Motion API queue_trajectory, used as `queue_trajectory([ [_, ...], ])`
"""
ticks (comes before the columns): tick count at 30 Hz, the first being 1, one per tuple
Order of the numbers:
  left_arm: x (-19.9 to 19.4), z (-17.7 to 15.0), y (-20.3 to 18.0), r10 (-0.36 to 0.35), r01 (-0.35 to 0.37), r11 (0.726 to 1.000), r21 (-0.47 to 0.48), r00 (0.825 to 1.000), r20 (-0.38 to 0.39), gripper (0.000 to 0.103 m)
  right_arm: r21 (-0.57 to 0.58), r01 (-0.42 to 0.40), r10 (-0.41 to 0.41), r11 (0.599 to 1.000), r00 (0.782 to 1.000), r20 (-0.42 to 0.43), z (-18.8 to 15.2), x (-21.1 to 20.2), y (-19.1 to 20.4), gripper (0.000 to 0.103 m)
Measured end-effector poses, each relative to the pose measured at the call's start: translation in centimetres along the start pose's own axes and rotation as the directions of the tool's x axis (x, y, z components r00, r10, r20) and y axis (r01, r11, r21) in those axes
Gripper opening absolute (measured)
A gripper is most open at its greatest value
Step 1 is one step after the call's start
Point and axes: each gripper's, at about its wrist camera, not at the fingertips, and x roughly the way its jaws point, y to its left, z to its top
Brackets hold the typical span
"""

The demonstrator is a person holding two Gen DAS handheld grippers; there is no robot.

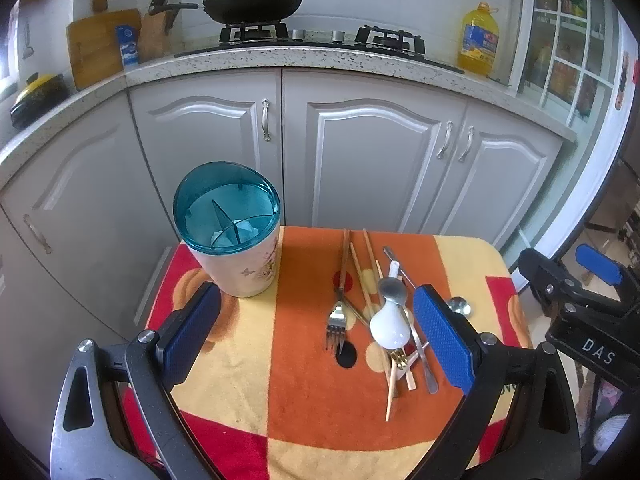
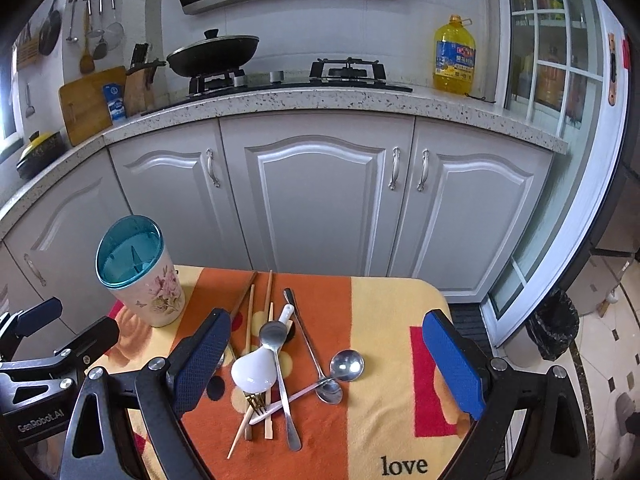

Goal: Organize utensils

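Left gripper (image 1: 316, 334) jaws wide apart, nothing between the blue pads, hovering over the near half of the orange-yellow-red patterned cloth (image 1: 304, 408) on the small table. Right gripper (image 2: 326, 364) likewise spread, empty, straddling the utensil pile.

Pile sits right of centre on the cloth: white ceramic soup spoon (image 2: 256, 368) bowl-down on top, long steel spoon (image 2: 280, 364) lying across it, round-bowled steel ladle spoon (image 2: 346, 365) and slim steel teaspoon (image 2: 316, 356) to its right, loose wooden chopsticks (image 2: 250, 312) fanned underneath. Gold fork tines (image 2: 256, 400) poking out under the white spoon; handle hidden, rest hard to make out.

Steel fork with dark wooden handle (image 1: 338, 312) clear in left wrist view, lying apart on the left of the pile; in right wrist view mostly hidden behind the left-hand pad. Ladle spoon mostly blocked by the right-hand pad in left wrist view.

Farther back-left on the cloth: upright floral white utensil holder with teal translucent divided lid (image 1: 232, 236), no utensils visible inside, well apart from the pile.

Printed word "love" (image 2: 404, 466) on the cloth's near edge, right wrist view only. Black bin bag (image 2: 554, 326) on the floor to the right, same view only.

Beyond: grey cabinet doors (image 2: 316, 196), speckled countertop, black lidded wok (image 2: 212, 56) on gas hob, yellow oil bottle (image 2: 455, 56)
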Motion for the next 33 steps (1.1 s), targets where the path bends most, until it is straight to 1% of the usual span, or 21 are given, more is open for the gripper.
queue_trajectory([
  [16, -0.09, -0.12, 0.50, 0.019, -0.018, 0.999, -0.027, 1.000, 0.010, 0.098, 0.002, -0.005, 0.005, 1.000, 1.000, 0.018, 0.25, -0.64, 0.08, 0.096],
  [33, 0.62, -0.20, 0.97, 0.032, -0.032, 0.999, -0.041, 0.999, -0.006, 0.097, -0.021, -0.015, 0.014, 1.000, 1.000, -0.006, 0.19, 0.05, 0.89, 0.096],
])
